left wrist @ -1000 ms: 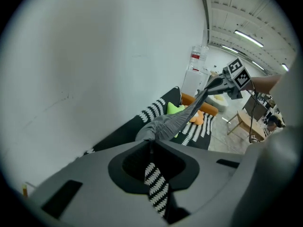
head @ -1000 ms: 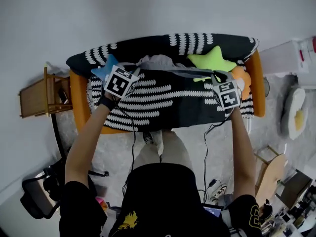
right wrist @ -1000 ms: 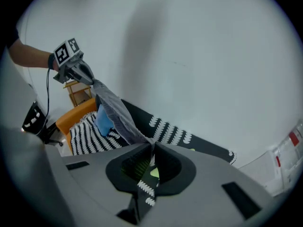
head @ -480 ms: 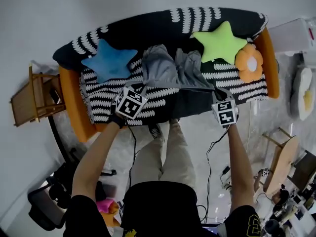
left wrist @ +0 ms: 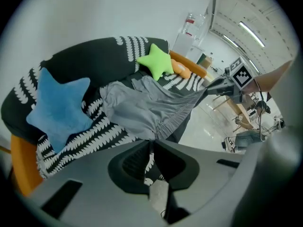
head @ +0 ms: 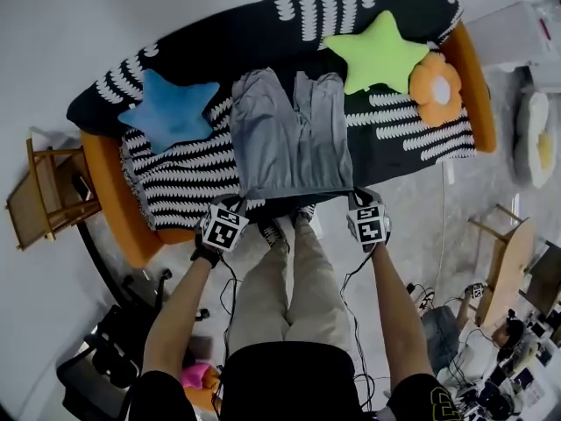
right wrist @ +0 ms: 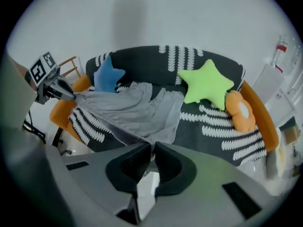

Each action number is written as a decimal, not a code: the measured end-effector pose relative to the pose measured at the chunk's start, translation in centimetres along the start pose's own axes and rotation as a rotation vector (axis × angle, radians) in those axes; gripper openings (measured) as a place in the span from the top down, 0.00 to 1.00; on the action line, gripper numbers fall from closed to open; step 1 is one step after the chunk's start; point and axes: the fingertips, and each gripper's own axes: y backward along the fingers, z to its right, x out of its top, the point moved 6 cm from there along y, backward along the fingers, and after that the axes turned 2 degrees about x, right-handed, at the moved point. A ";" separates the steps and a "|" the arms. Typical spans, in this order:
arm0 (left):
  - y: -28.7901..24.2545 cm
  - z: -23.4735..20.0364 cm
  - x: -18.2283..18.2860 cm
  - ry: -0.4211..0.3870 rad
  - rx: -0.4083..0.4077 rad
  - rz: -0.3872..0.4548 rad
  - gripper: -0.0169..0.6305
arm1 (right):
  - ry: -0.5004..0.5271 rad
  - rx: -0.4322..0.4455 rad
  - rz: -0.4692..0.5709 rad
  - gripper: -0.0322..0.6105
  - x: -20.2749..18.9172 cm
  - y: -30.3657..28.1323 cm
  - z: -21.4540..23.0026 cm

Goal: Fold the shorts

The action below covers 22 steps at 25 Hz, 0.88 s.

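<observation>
Grey shorts (head: 289, 139) lie spread flat on the seat of a black-and-white patterned sofa (head: 175, 178), legs toward the backrest, waistband along the front edge. My left gripper (head: 238, 207) is shut on the waistband's left corner, and my right gripper (head: 355, 196) is shut on its right corner. In the left gripper view the shorts (left wrist: 142, 110) run from my pinching gripper (left wrist: 151, 142) across to the right gripper (left wrist: 214, 86). The right gripper view shows the shorts (right wrist: 128, 110) stretched from the right gripper (right wrist: 152, 146) to the left gripper (right wrist: 70, 96).
A blue star cushion (head: 171, 112) lies left of the shorts; a green star cushion (head: 377, 51) and an orange flower cushion (head: 436, 88) lie to the right. A wooden chair (head: 44, 200) stands beside the sofa's left end. The person's feet (head: 280, 231) are below the front edge.
Both grippers came down and back toward the person, drawing the bunched shorts out flat over the seat. The waistband now lies at the sofa's front edge.
</observation>
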 end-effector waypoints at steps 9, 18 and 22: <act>-7.9 2.0 -8.7 0.099 -0.037 -0.064 0.91 | -0.072 0.006 0.001 0.88 -9.0 -5.2 -1.9; -12.1 3.4 -13.5 0.182 -0.049 -0.127 0.91 | -0.115 0.019 -0.076 0.88 -15.0 -8.7 -3.4; -12.9 3.6 -15.1 0.217 -0.052 -0.149 0.91 | -0.129 0.027 -0.102 0.88 -16.5 -9.4 -3.9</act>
